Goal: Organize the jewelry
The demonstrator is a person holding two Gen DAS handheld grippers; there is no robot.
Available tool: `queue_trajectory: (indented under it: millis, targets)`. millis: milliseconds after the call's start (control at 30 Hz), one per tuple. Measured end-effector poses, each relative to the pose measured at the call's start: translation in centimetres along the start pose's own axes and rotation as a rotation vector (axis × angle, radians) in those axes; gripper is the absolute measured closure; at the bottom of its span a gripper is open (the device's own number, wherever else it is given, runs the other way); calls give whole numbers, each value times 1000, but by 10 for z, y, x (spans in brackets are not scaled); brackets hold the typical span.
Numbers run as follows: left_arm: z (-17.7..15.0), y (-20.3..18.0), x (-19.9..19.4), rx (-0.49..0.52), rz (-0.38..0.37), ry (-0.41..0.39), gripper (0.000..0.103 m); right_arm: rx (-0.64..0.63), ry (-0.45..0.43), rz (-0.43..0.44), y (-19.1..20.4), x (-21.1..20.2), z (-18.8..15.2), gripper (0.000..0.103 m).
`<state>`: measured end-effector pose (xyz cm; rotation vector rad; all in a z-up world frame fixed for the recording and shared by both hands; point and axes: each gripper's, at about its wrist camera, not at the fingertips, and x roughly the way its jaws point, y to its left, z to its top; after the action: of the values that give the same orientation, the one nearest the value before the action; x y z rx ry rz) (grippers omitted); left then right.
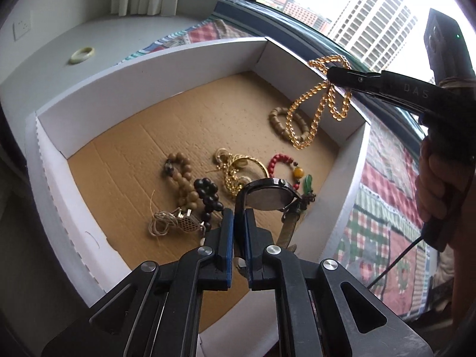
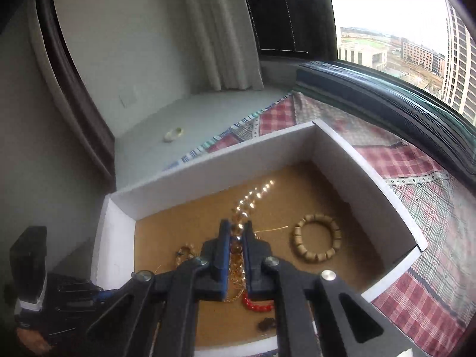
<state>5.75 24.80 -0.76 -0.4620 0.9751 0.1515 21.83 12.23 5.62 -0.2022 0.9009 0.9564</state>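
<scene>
A white box [image 1: 178, 68] with a cardboard floor holds several pieces of jewelry. My left gripper [image 1: 239, 212] is shut on the black strap of a wristwatch [image 1: 269, 197], held just above the box floor with its other strap hanging down. My right gripper [image 1: 328, 74] [image 2: 236, 226] is shut on an amber bead necklace [image 1: 312, 113] [image 2: 255, 193], whose loops dangle over the box's far right corner. On the floor lie a tan bead bracelet [image 1: 285, 125] [image 2: 316, 242], a red bead bracelet [image 1: 282, 160] [image 2: 257, 303], a gold ornament [image 1: 235, 169] and dark beads [image 1: 208, 193].
A pale jade bangle [image 1: 82, 54] [image 2: 174, 134] lies on the grey sill beyond the box [image 2: 223, 160]. A patchwork cloth [image 1: 386, 193] [image 2: 416, 208] lies under the box, and a window is behind it. A tan bead strand [image 1: 181, 175] and a woven pendant [image 1: 184, 223] lie near the left of the box.
</scene>
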Motion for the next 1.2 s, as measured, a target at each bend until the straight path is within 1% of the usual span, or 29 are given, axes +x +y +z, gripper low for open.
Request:
queue_trajectory:
  millis: [67,100,133,167,200,233,267,300,333,367,400,433,467,500,533,600,667,767,867,967,1067,1133,1200]
  targets:
    - [1,0,5,0,16,-3,93,-11,21,-15,3,20,1,95]
    - [1,-1,8,7,39,-8,91,-10,29,-15,4,28,0,95]
    - [1,-3,9,16,64,-15,78,-8,37,-11,5,36,-1,93]
    - [4,-3,10,25,87,-24,55,-11,48,1,7,44,-2,92]
    - [3,-4,8,34,109,-42,44,-17,59,6,9,50,-4,92]
    - [2,-5,5,43,136,-67,33,-22,65,-7,11,54,-6,86]
    - [1,-8,1,59,162,-93,31,-28,62,-23,13,55,-8,82]
    - [1,-10,-2,79,184,-113,29,-30,52,-41,13,53,-11,70]
    - [0,-12,-4,94,208,-129,22,-33,39,-63,13,48,-14,56]
    - [-1,-14,-7,103,234,-145,13,-40,23,-86,13,42,-16,49]
    - [-2,-16,-10,112,259,-168,9,-52,6,-108,13,34,-19,41]
    - [-3,-20,-15,123,278,-194,4,-66,-10,-131,13,27,-22,39]
    - [-5,-24,-19,134,297,-220,2,-82,-24,-159,15,20,-24,38]
    - [-6,-28,-23,141,319,-241,2,-94,-35,-184,15,14,-26,34]
    - [-5,-31,-26,145,343,-258,2,-104,-42,-202,16,7,-30,25]
    - [-5,-35,-33,126,363,-291,2,-116,-53,-218,16,-6,-36,19]
    - [-7,-36,-39,86,382,-299,1,-117,-52,-222,16,-18,-42,19]
    - [-11,-38,-45,39,428,-336,1,-107,-56,-231,15,-32,-51,19]
    - [-12,-37,-45,-5,444,-309,1,-98,-55,-246,14,-40,-56,19]
    - [-12,-40,-43,11,458,-288,1,-99,-36,-254,16,-43,-60,19]
    - [-13,-41,-41,21,481,-276,1,-98,-28,-242,19,-44,-63,19]
    - [-13,-40,-40,17,478,-261,1,-87,-24,-232,21,-44,-66,19]
    - [-13,-35,-39,-1,460,-242,1,-71,-14,-221,22,-43,-69,19]
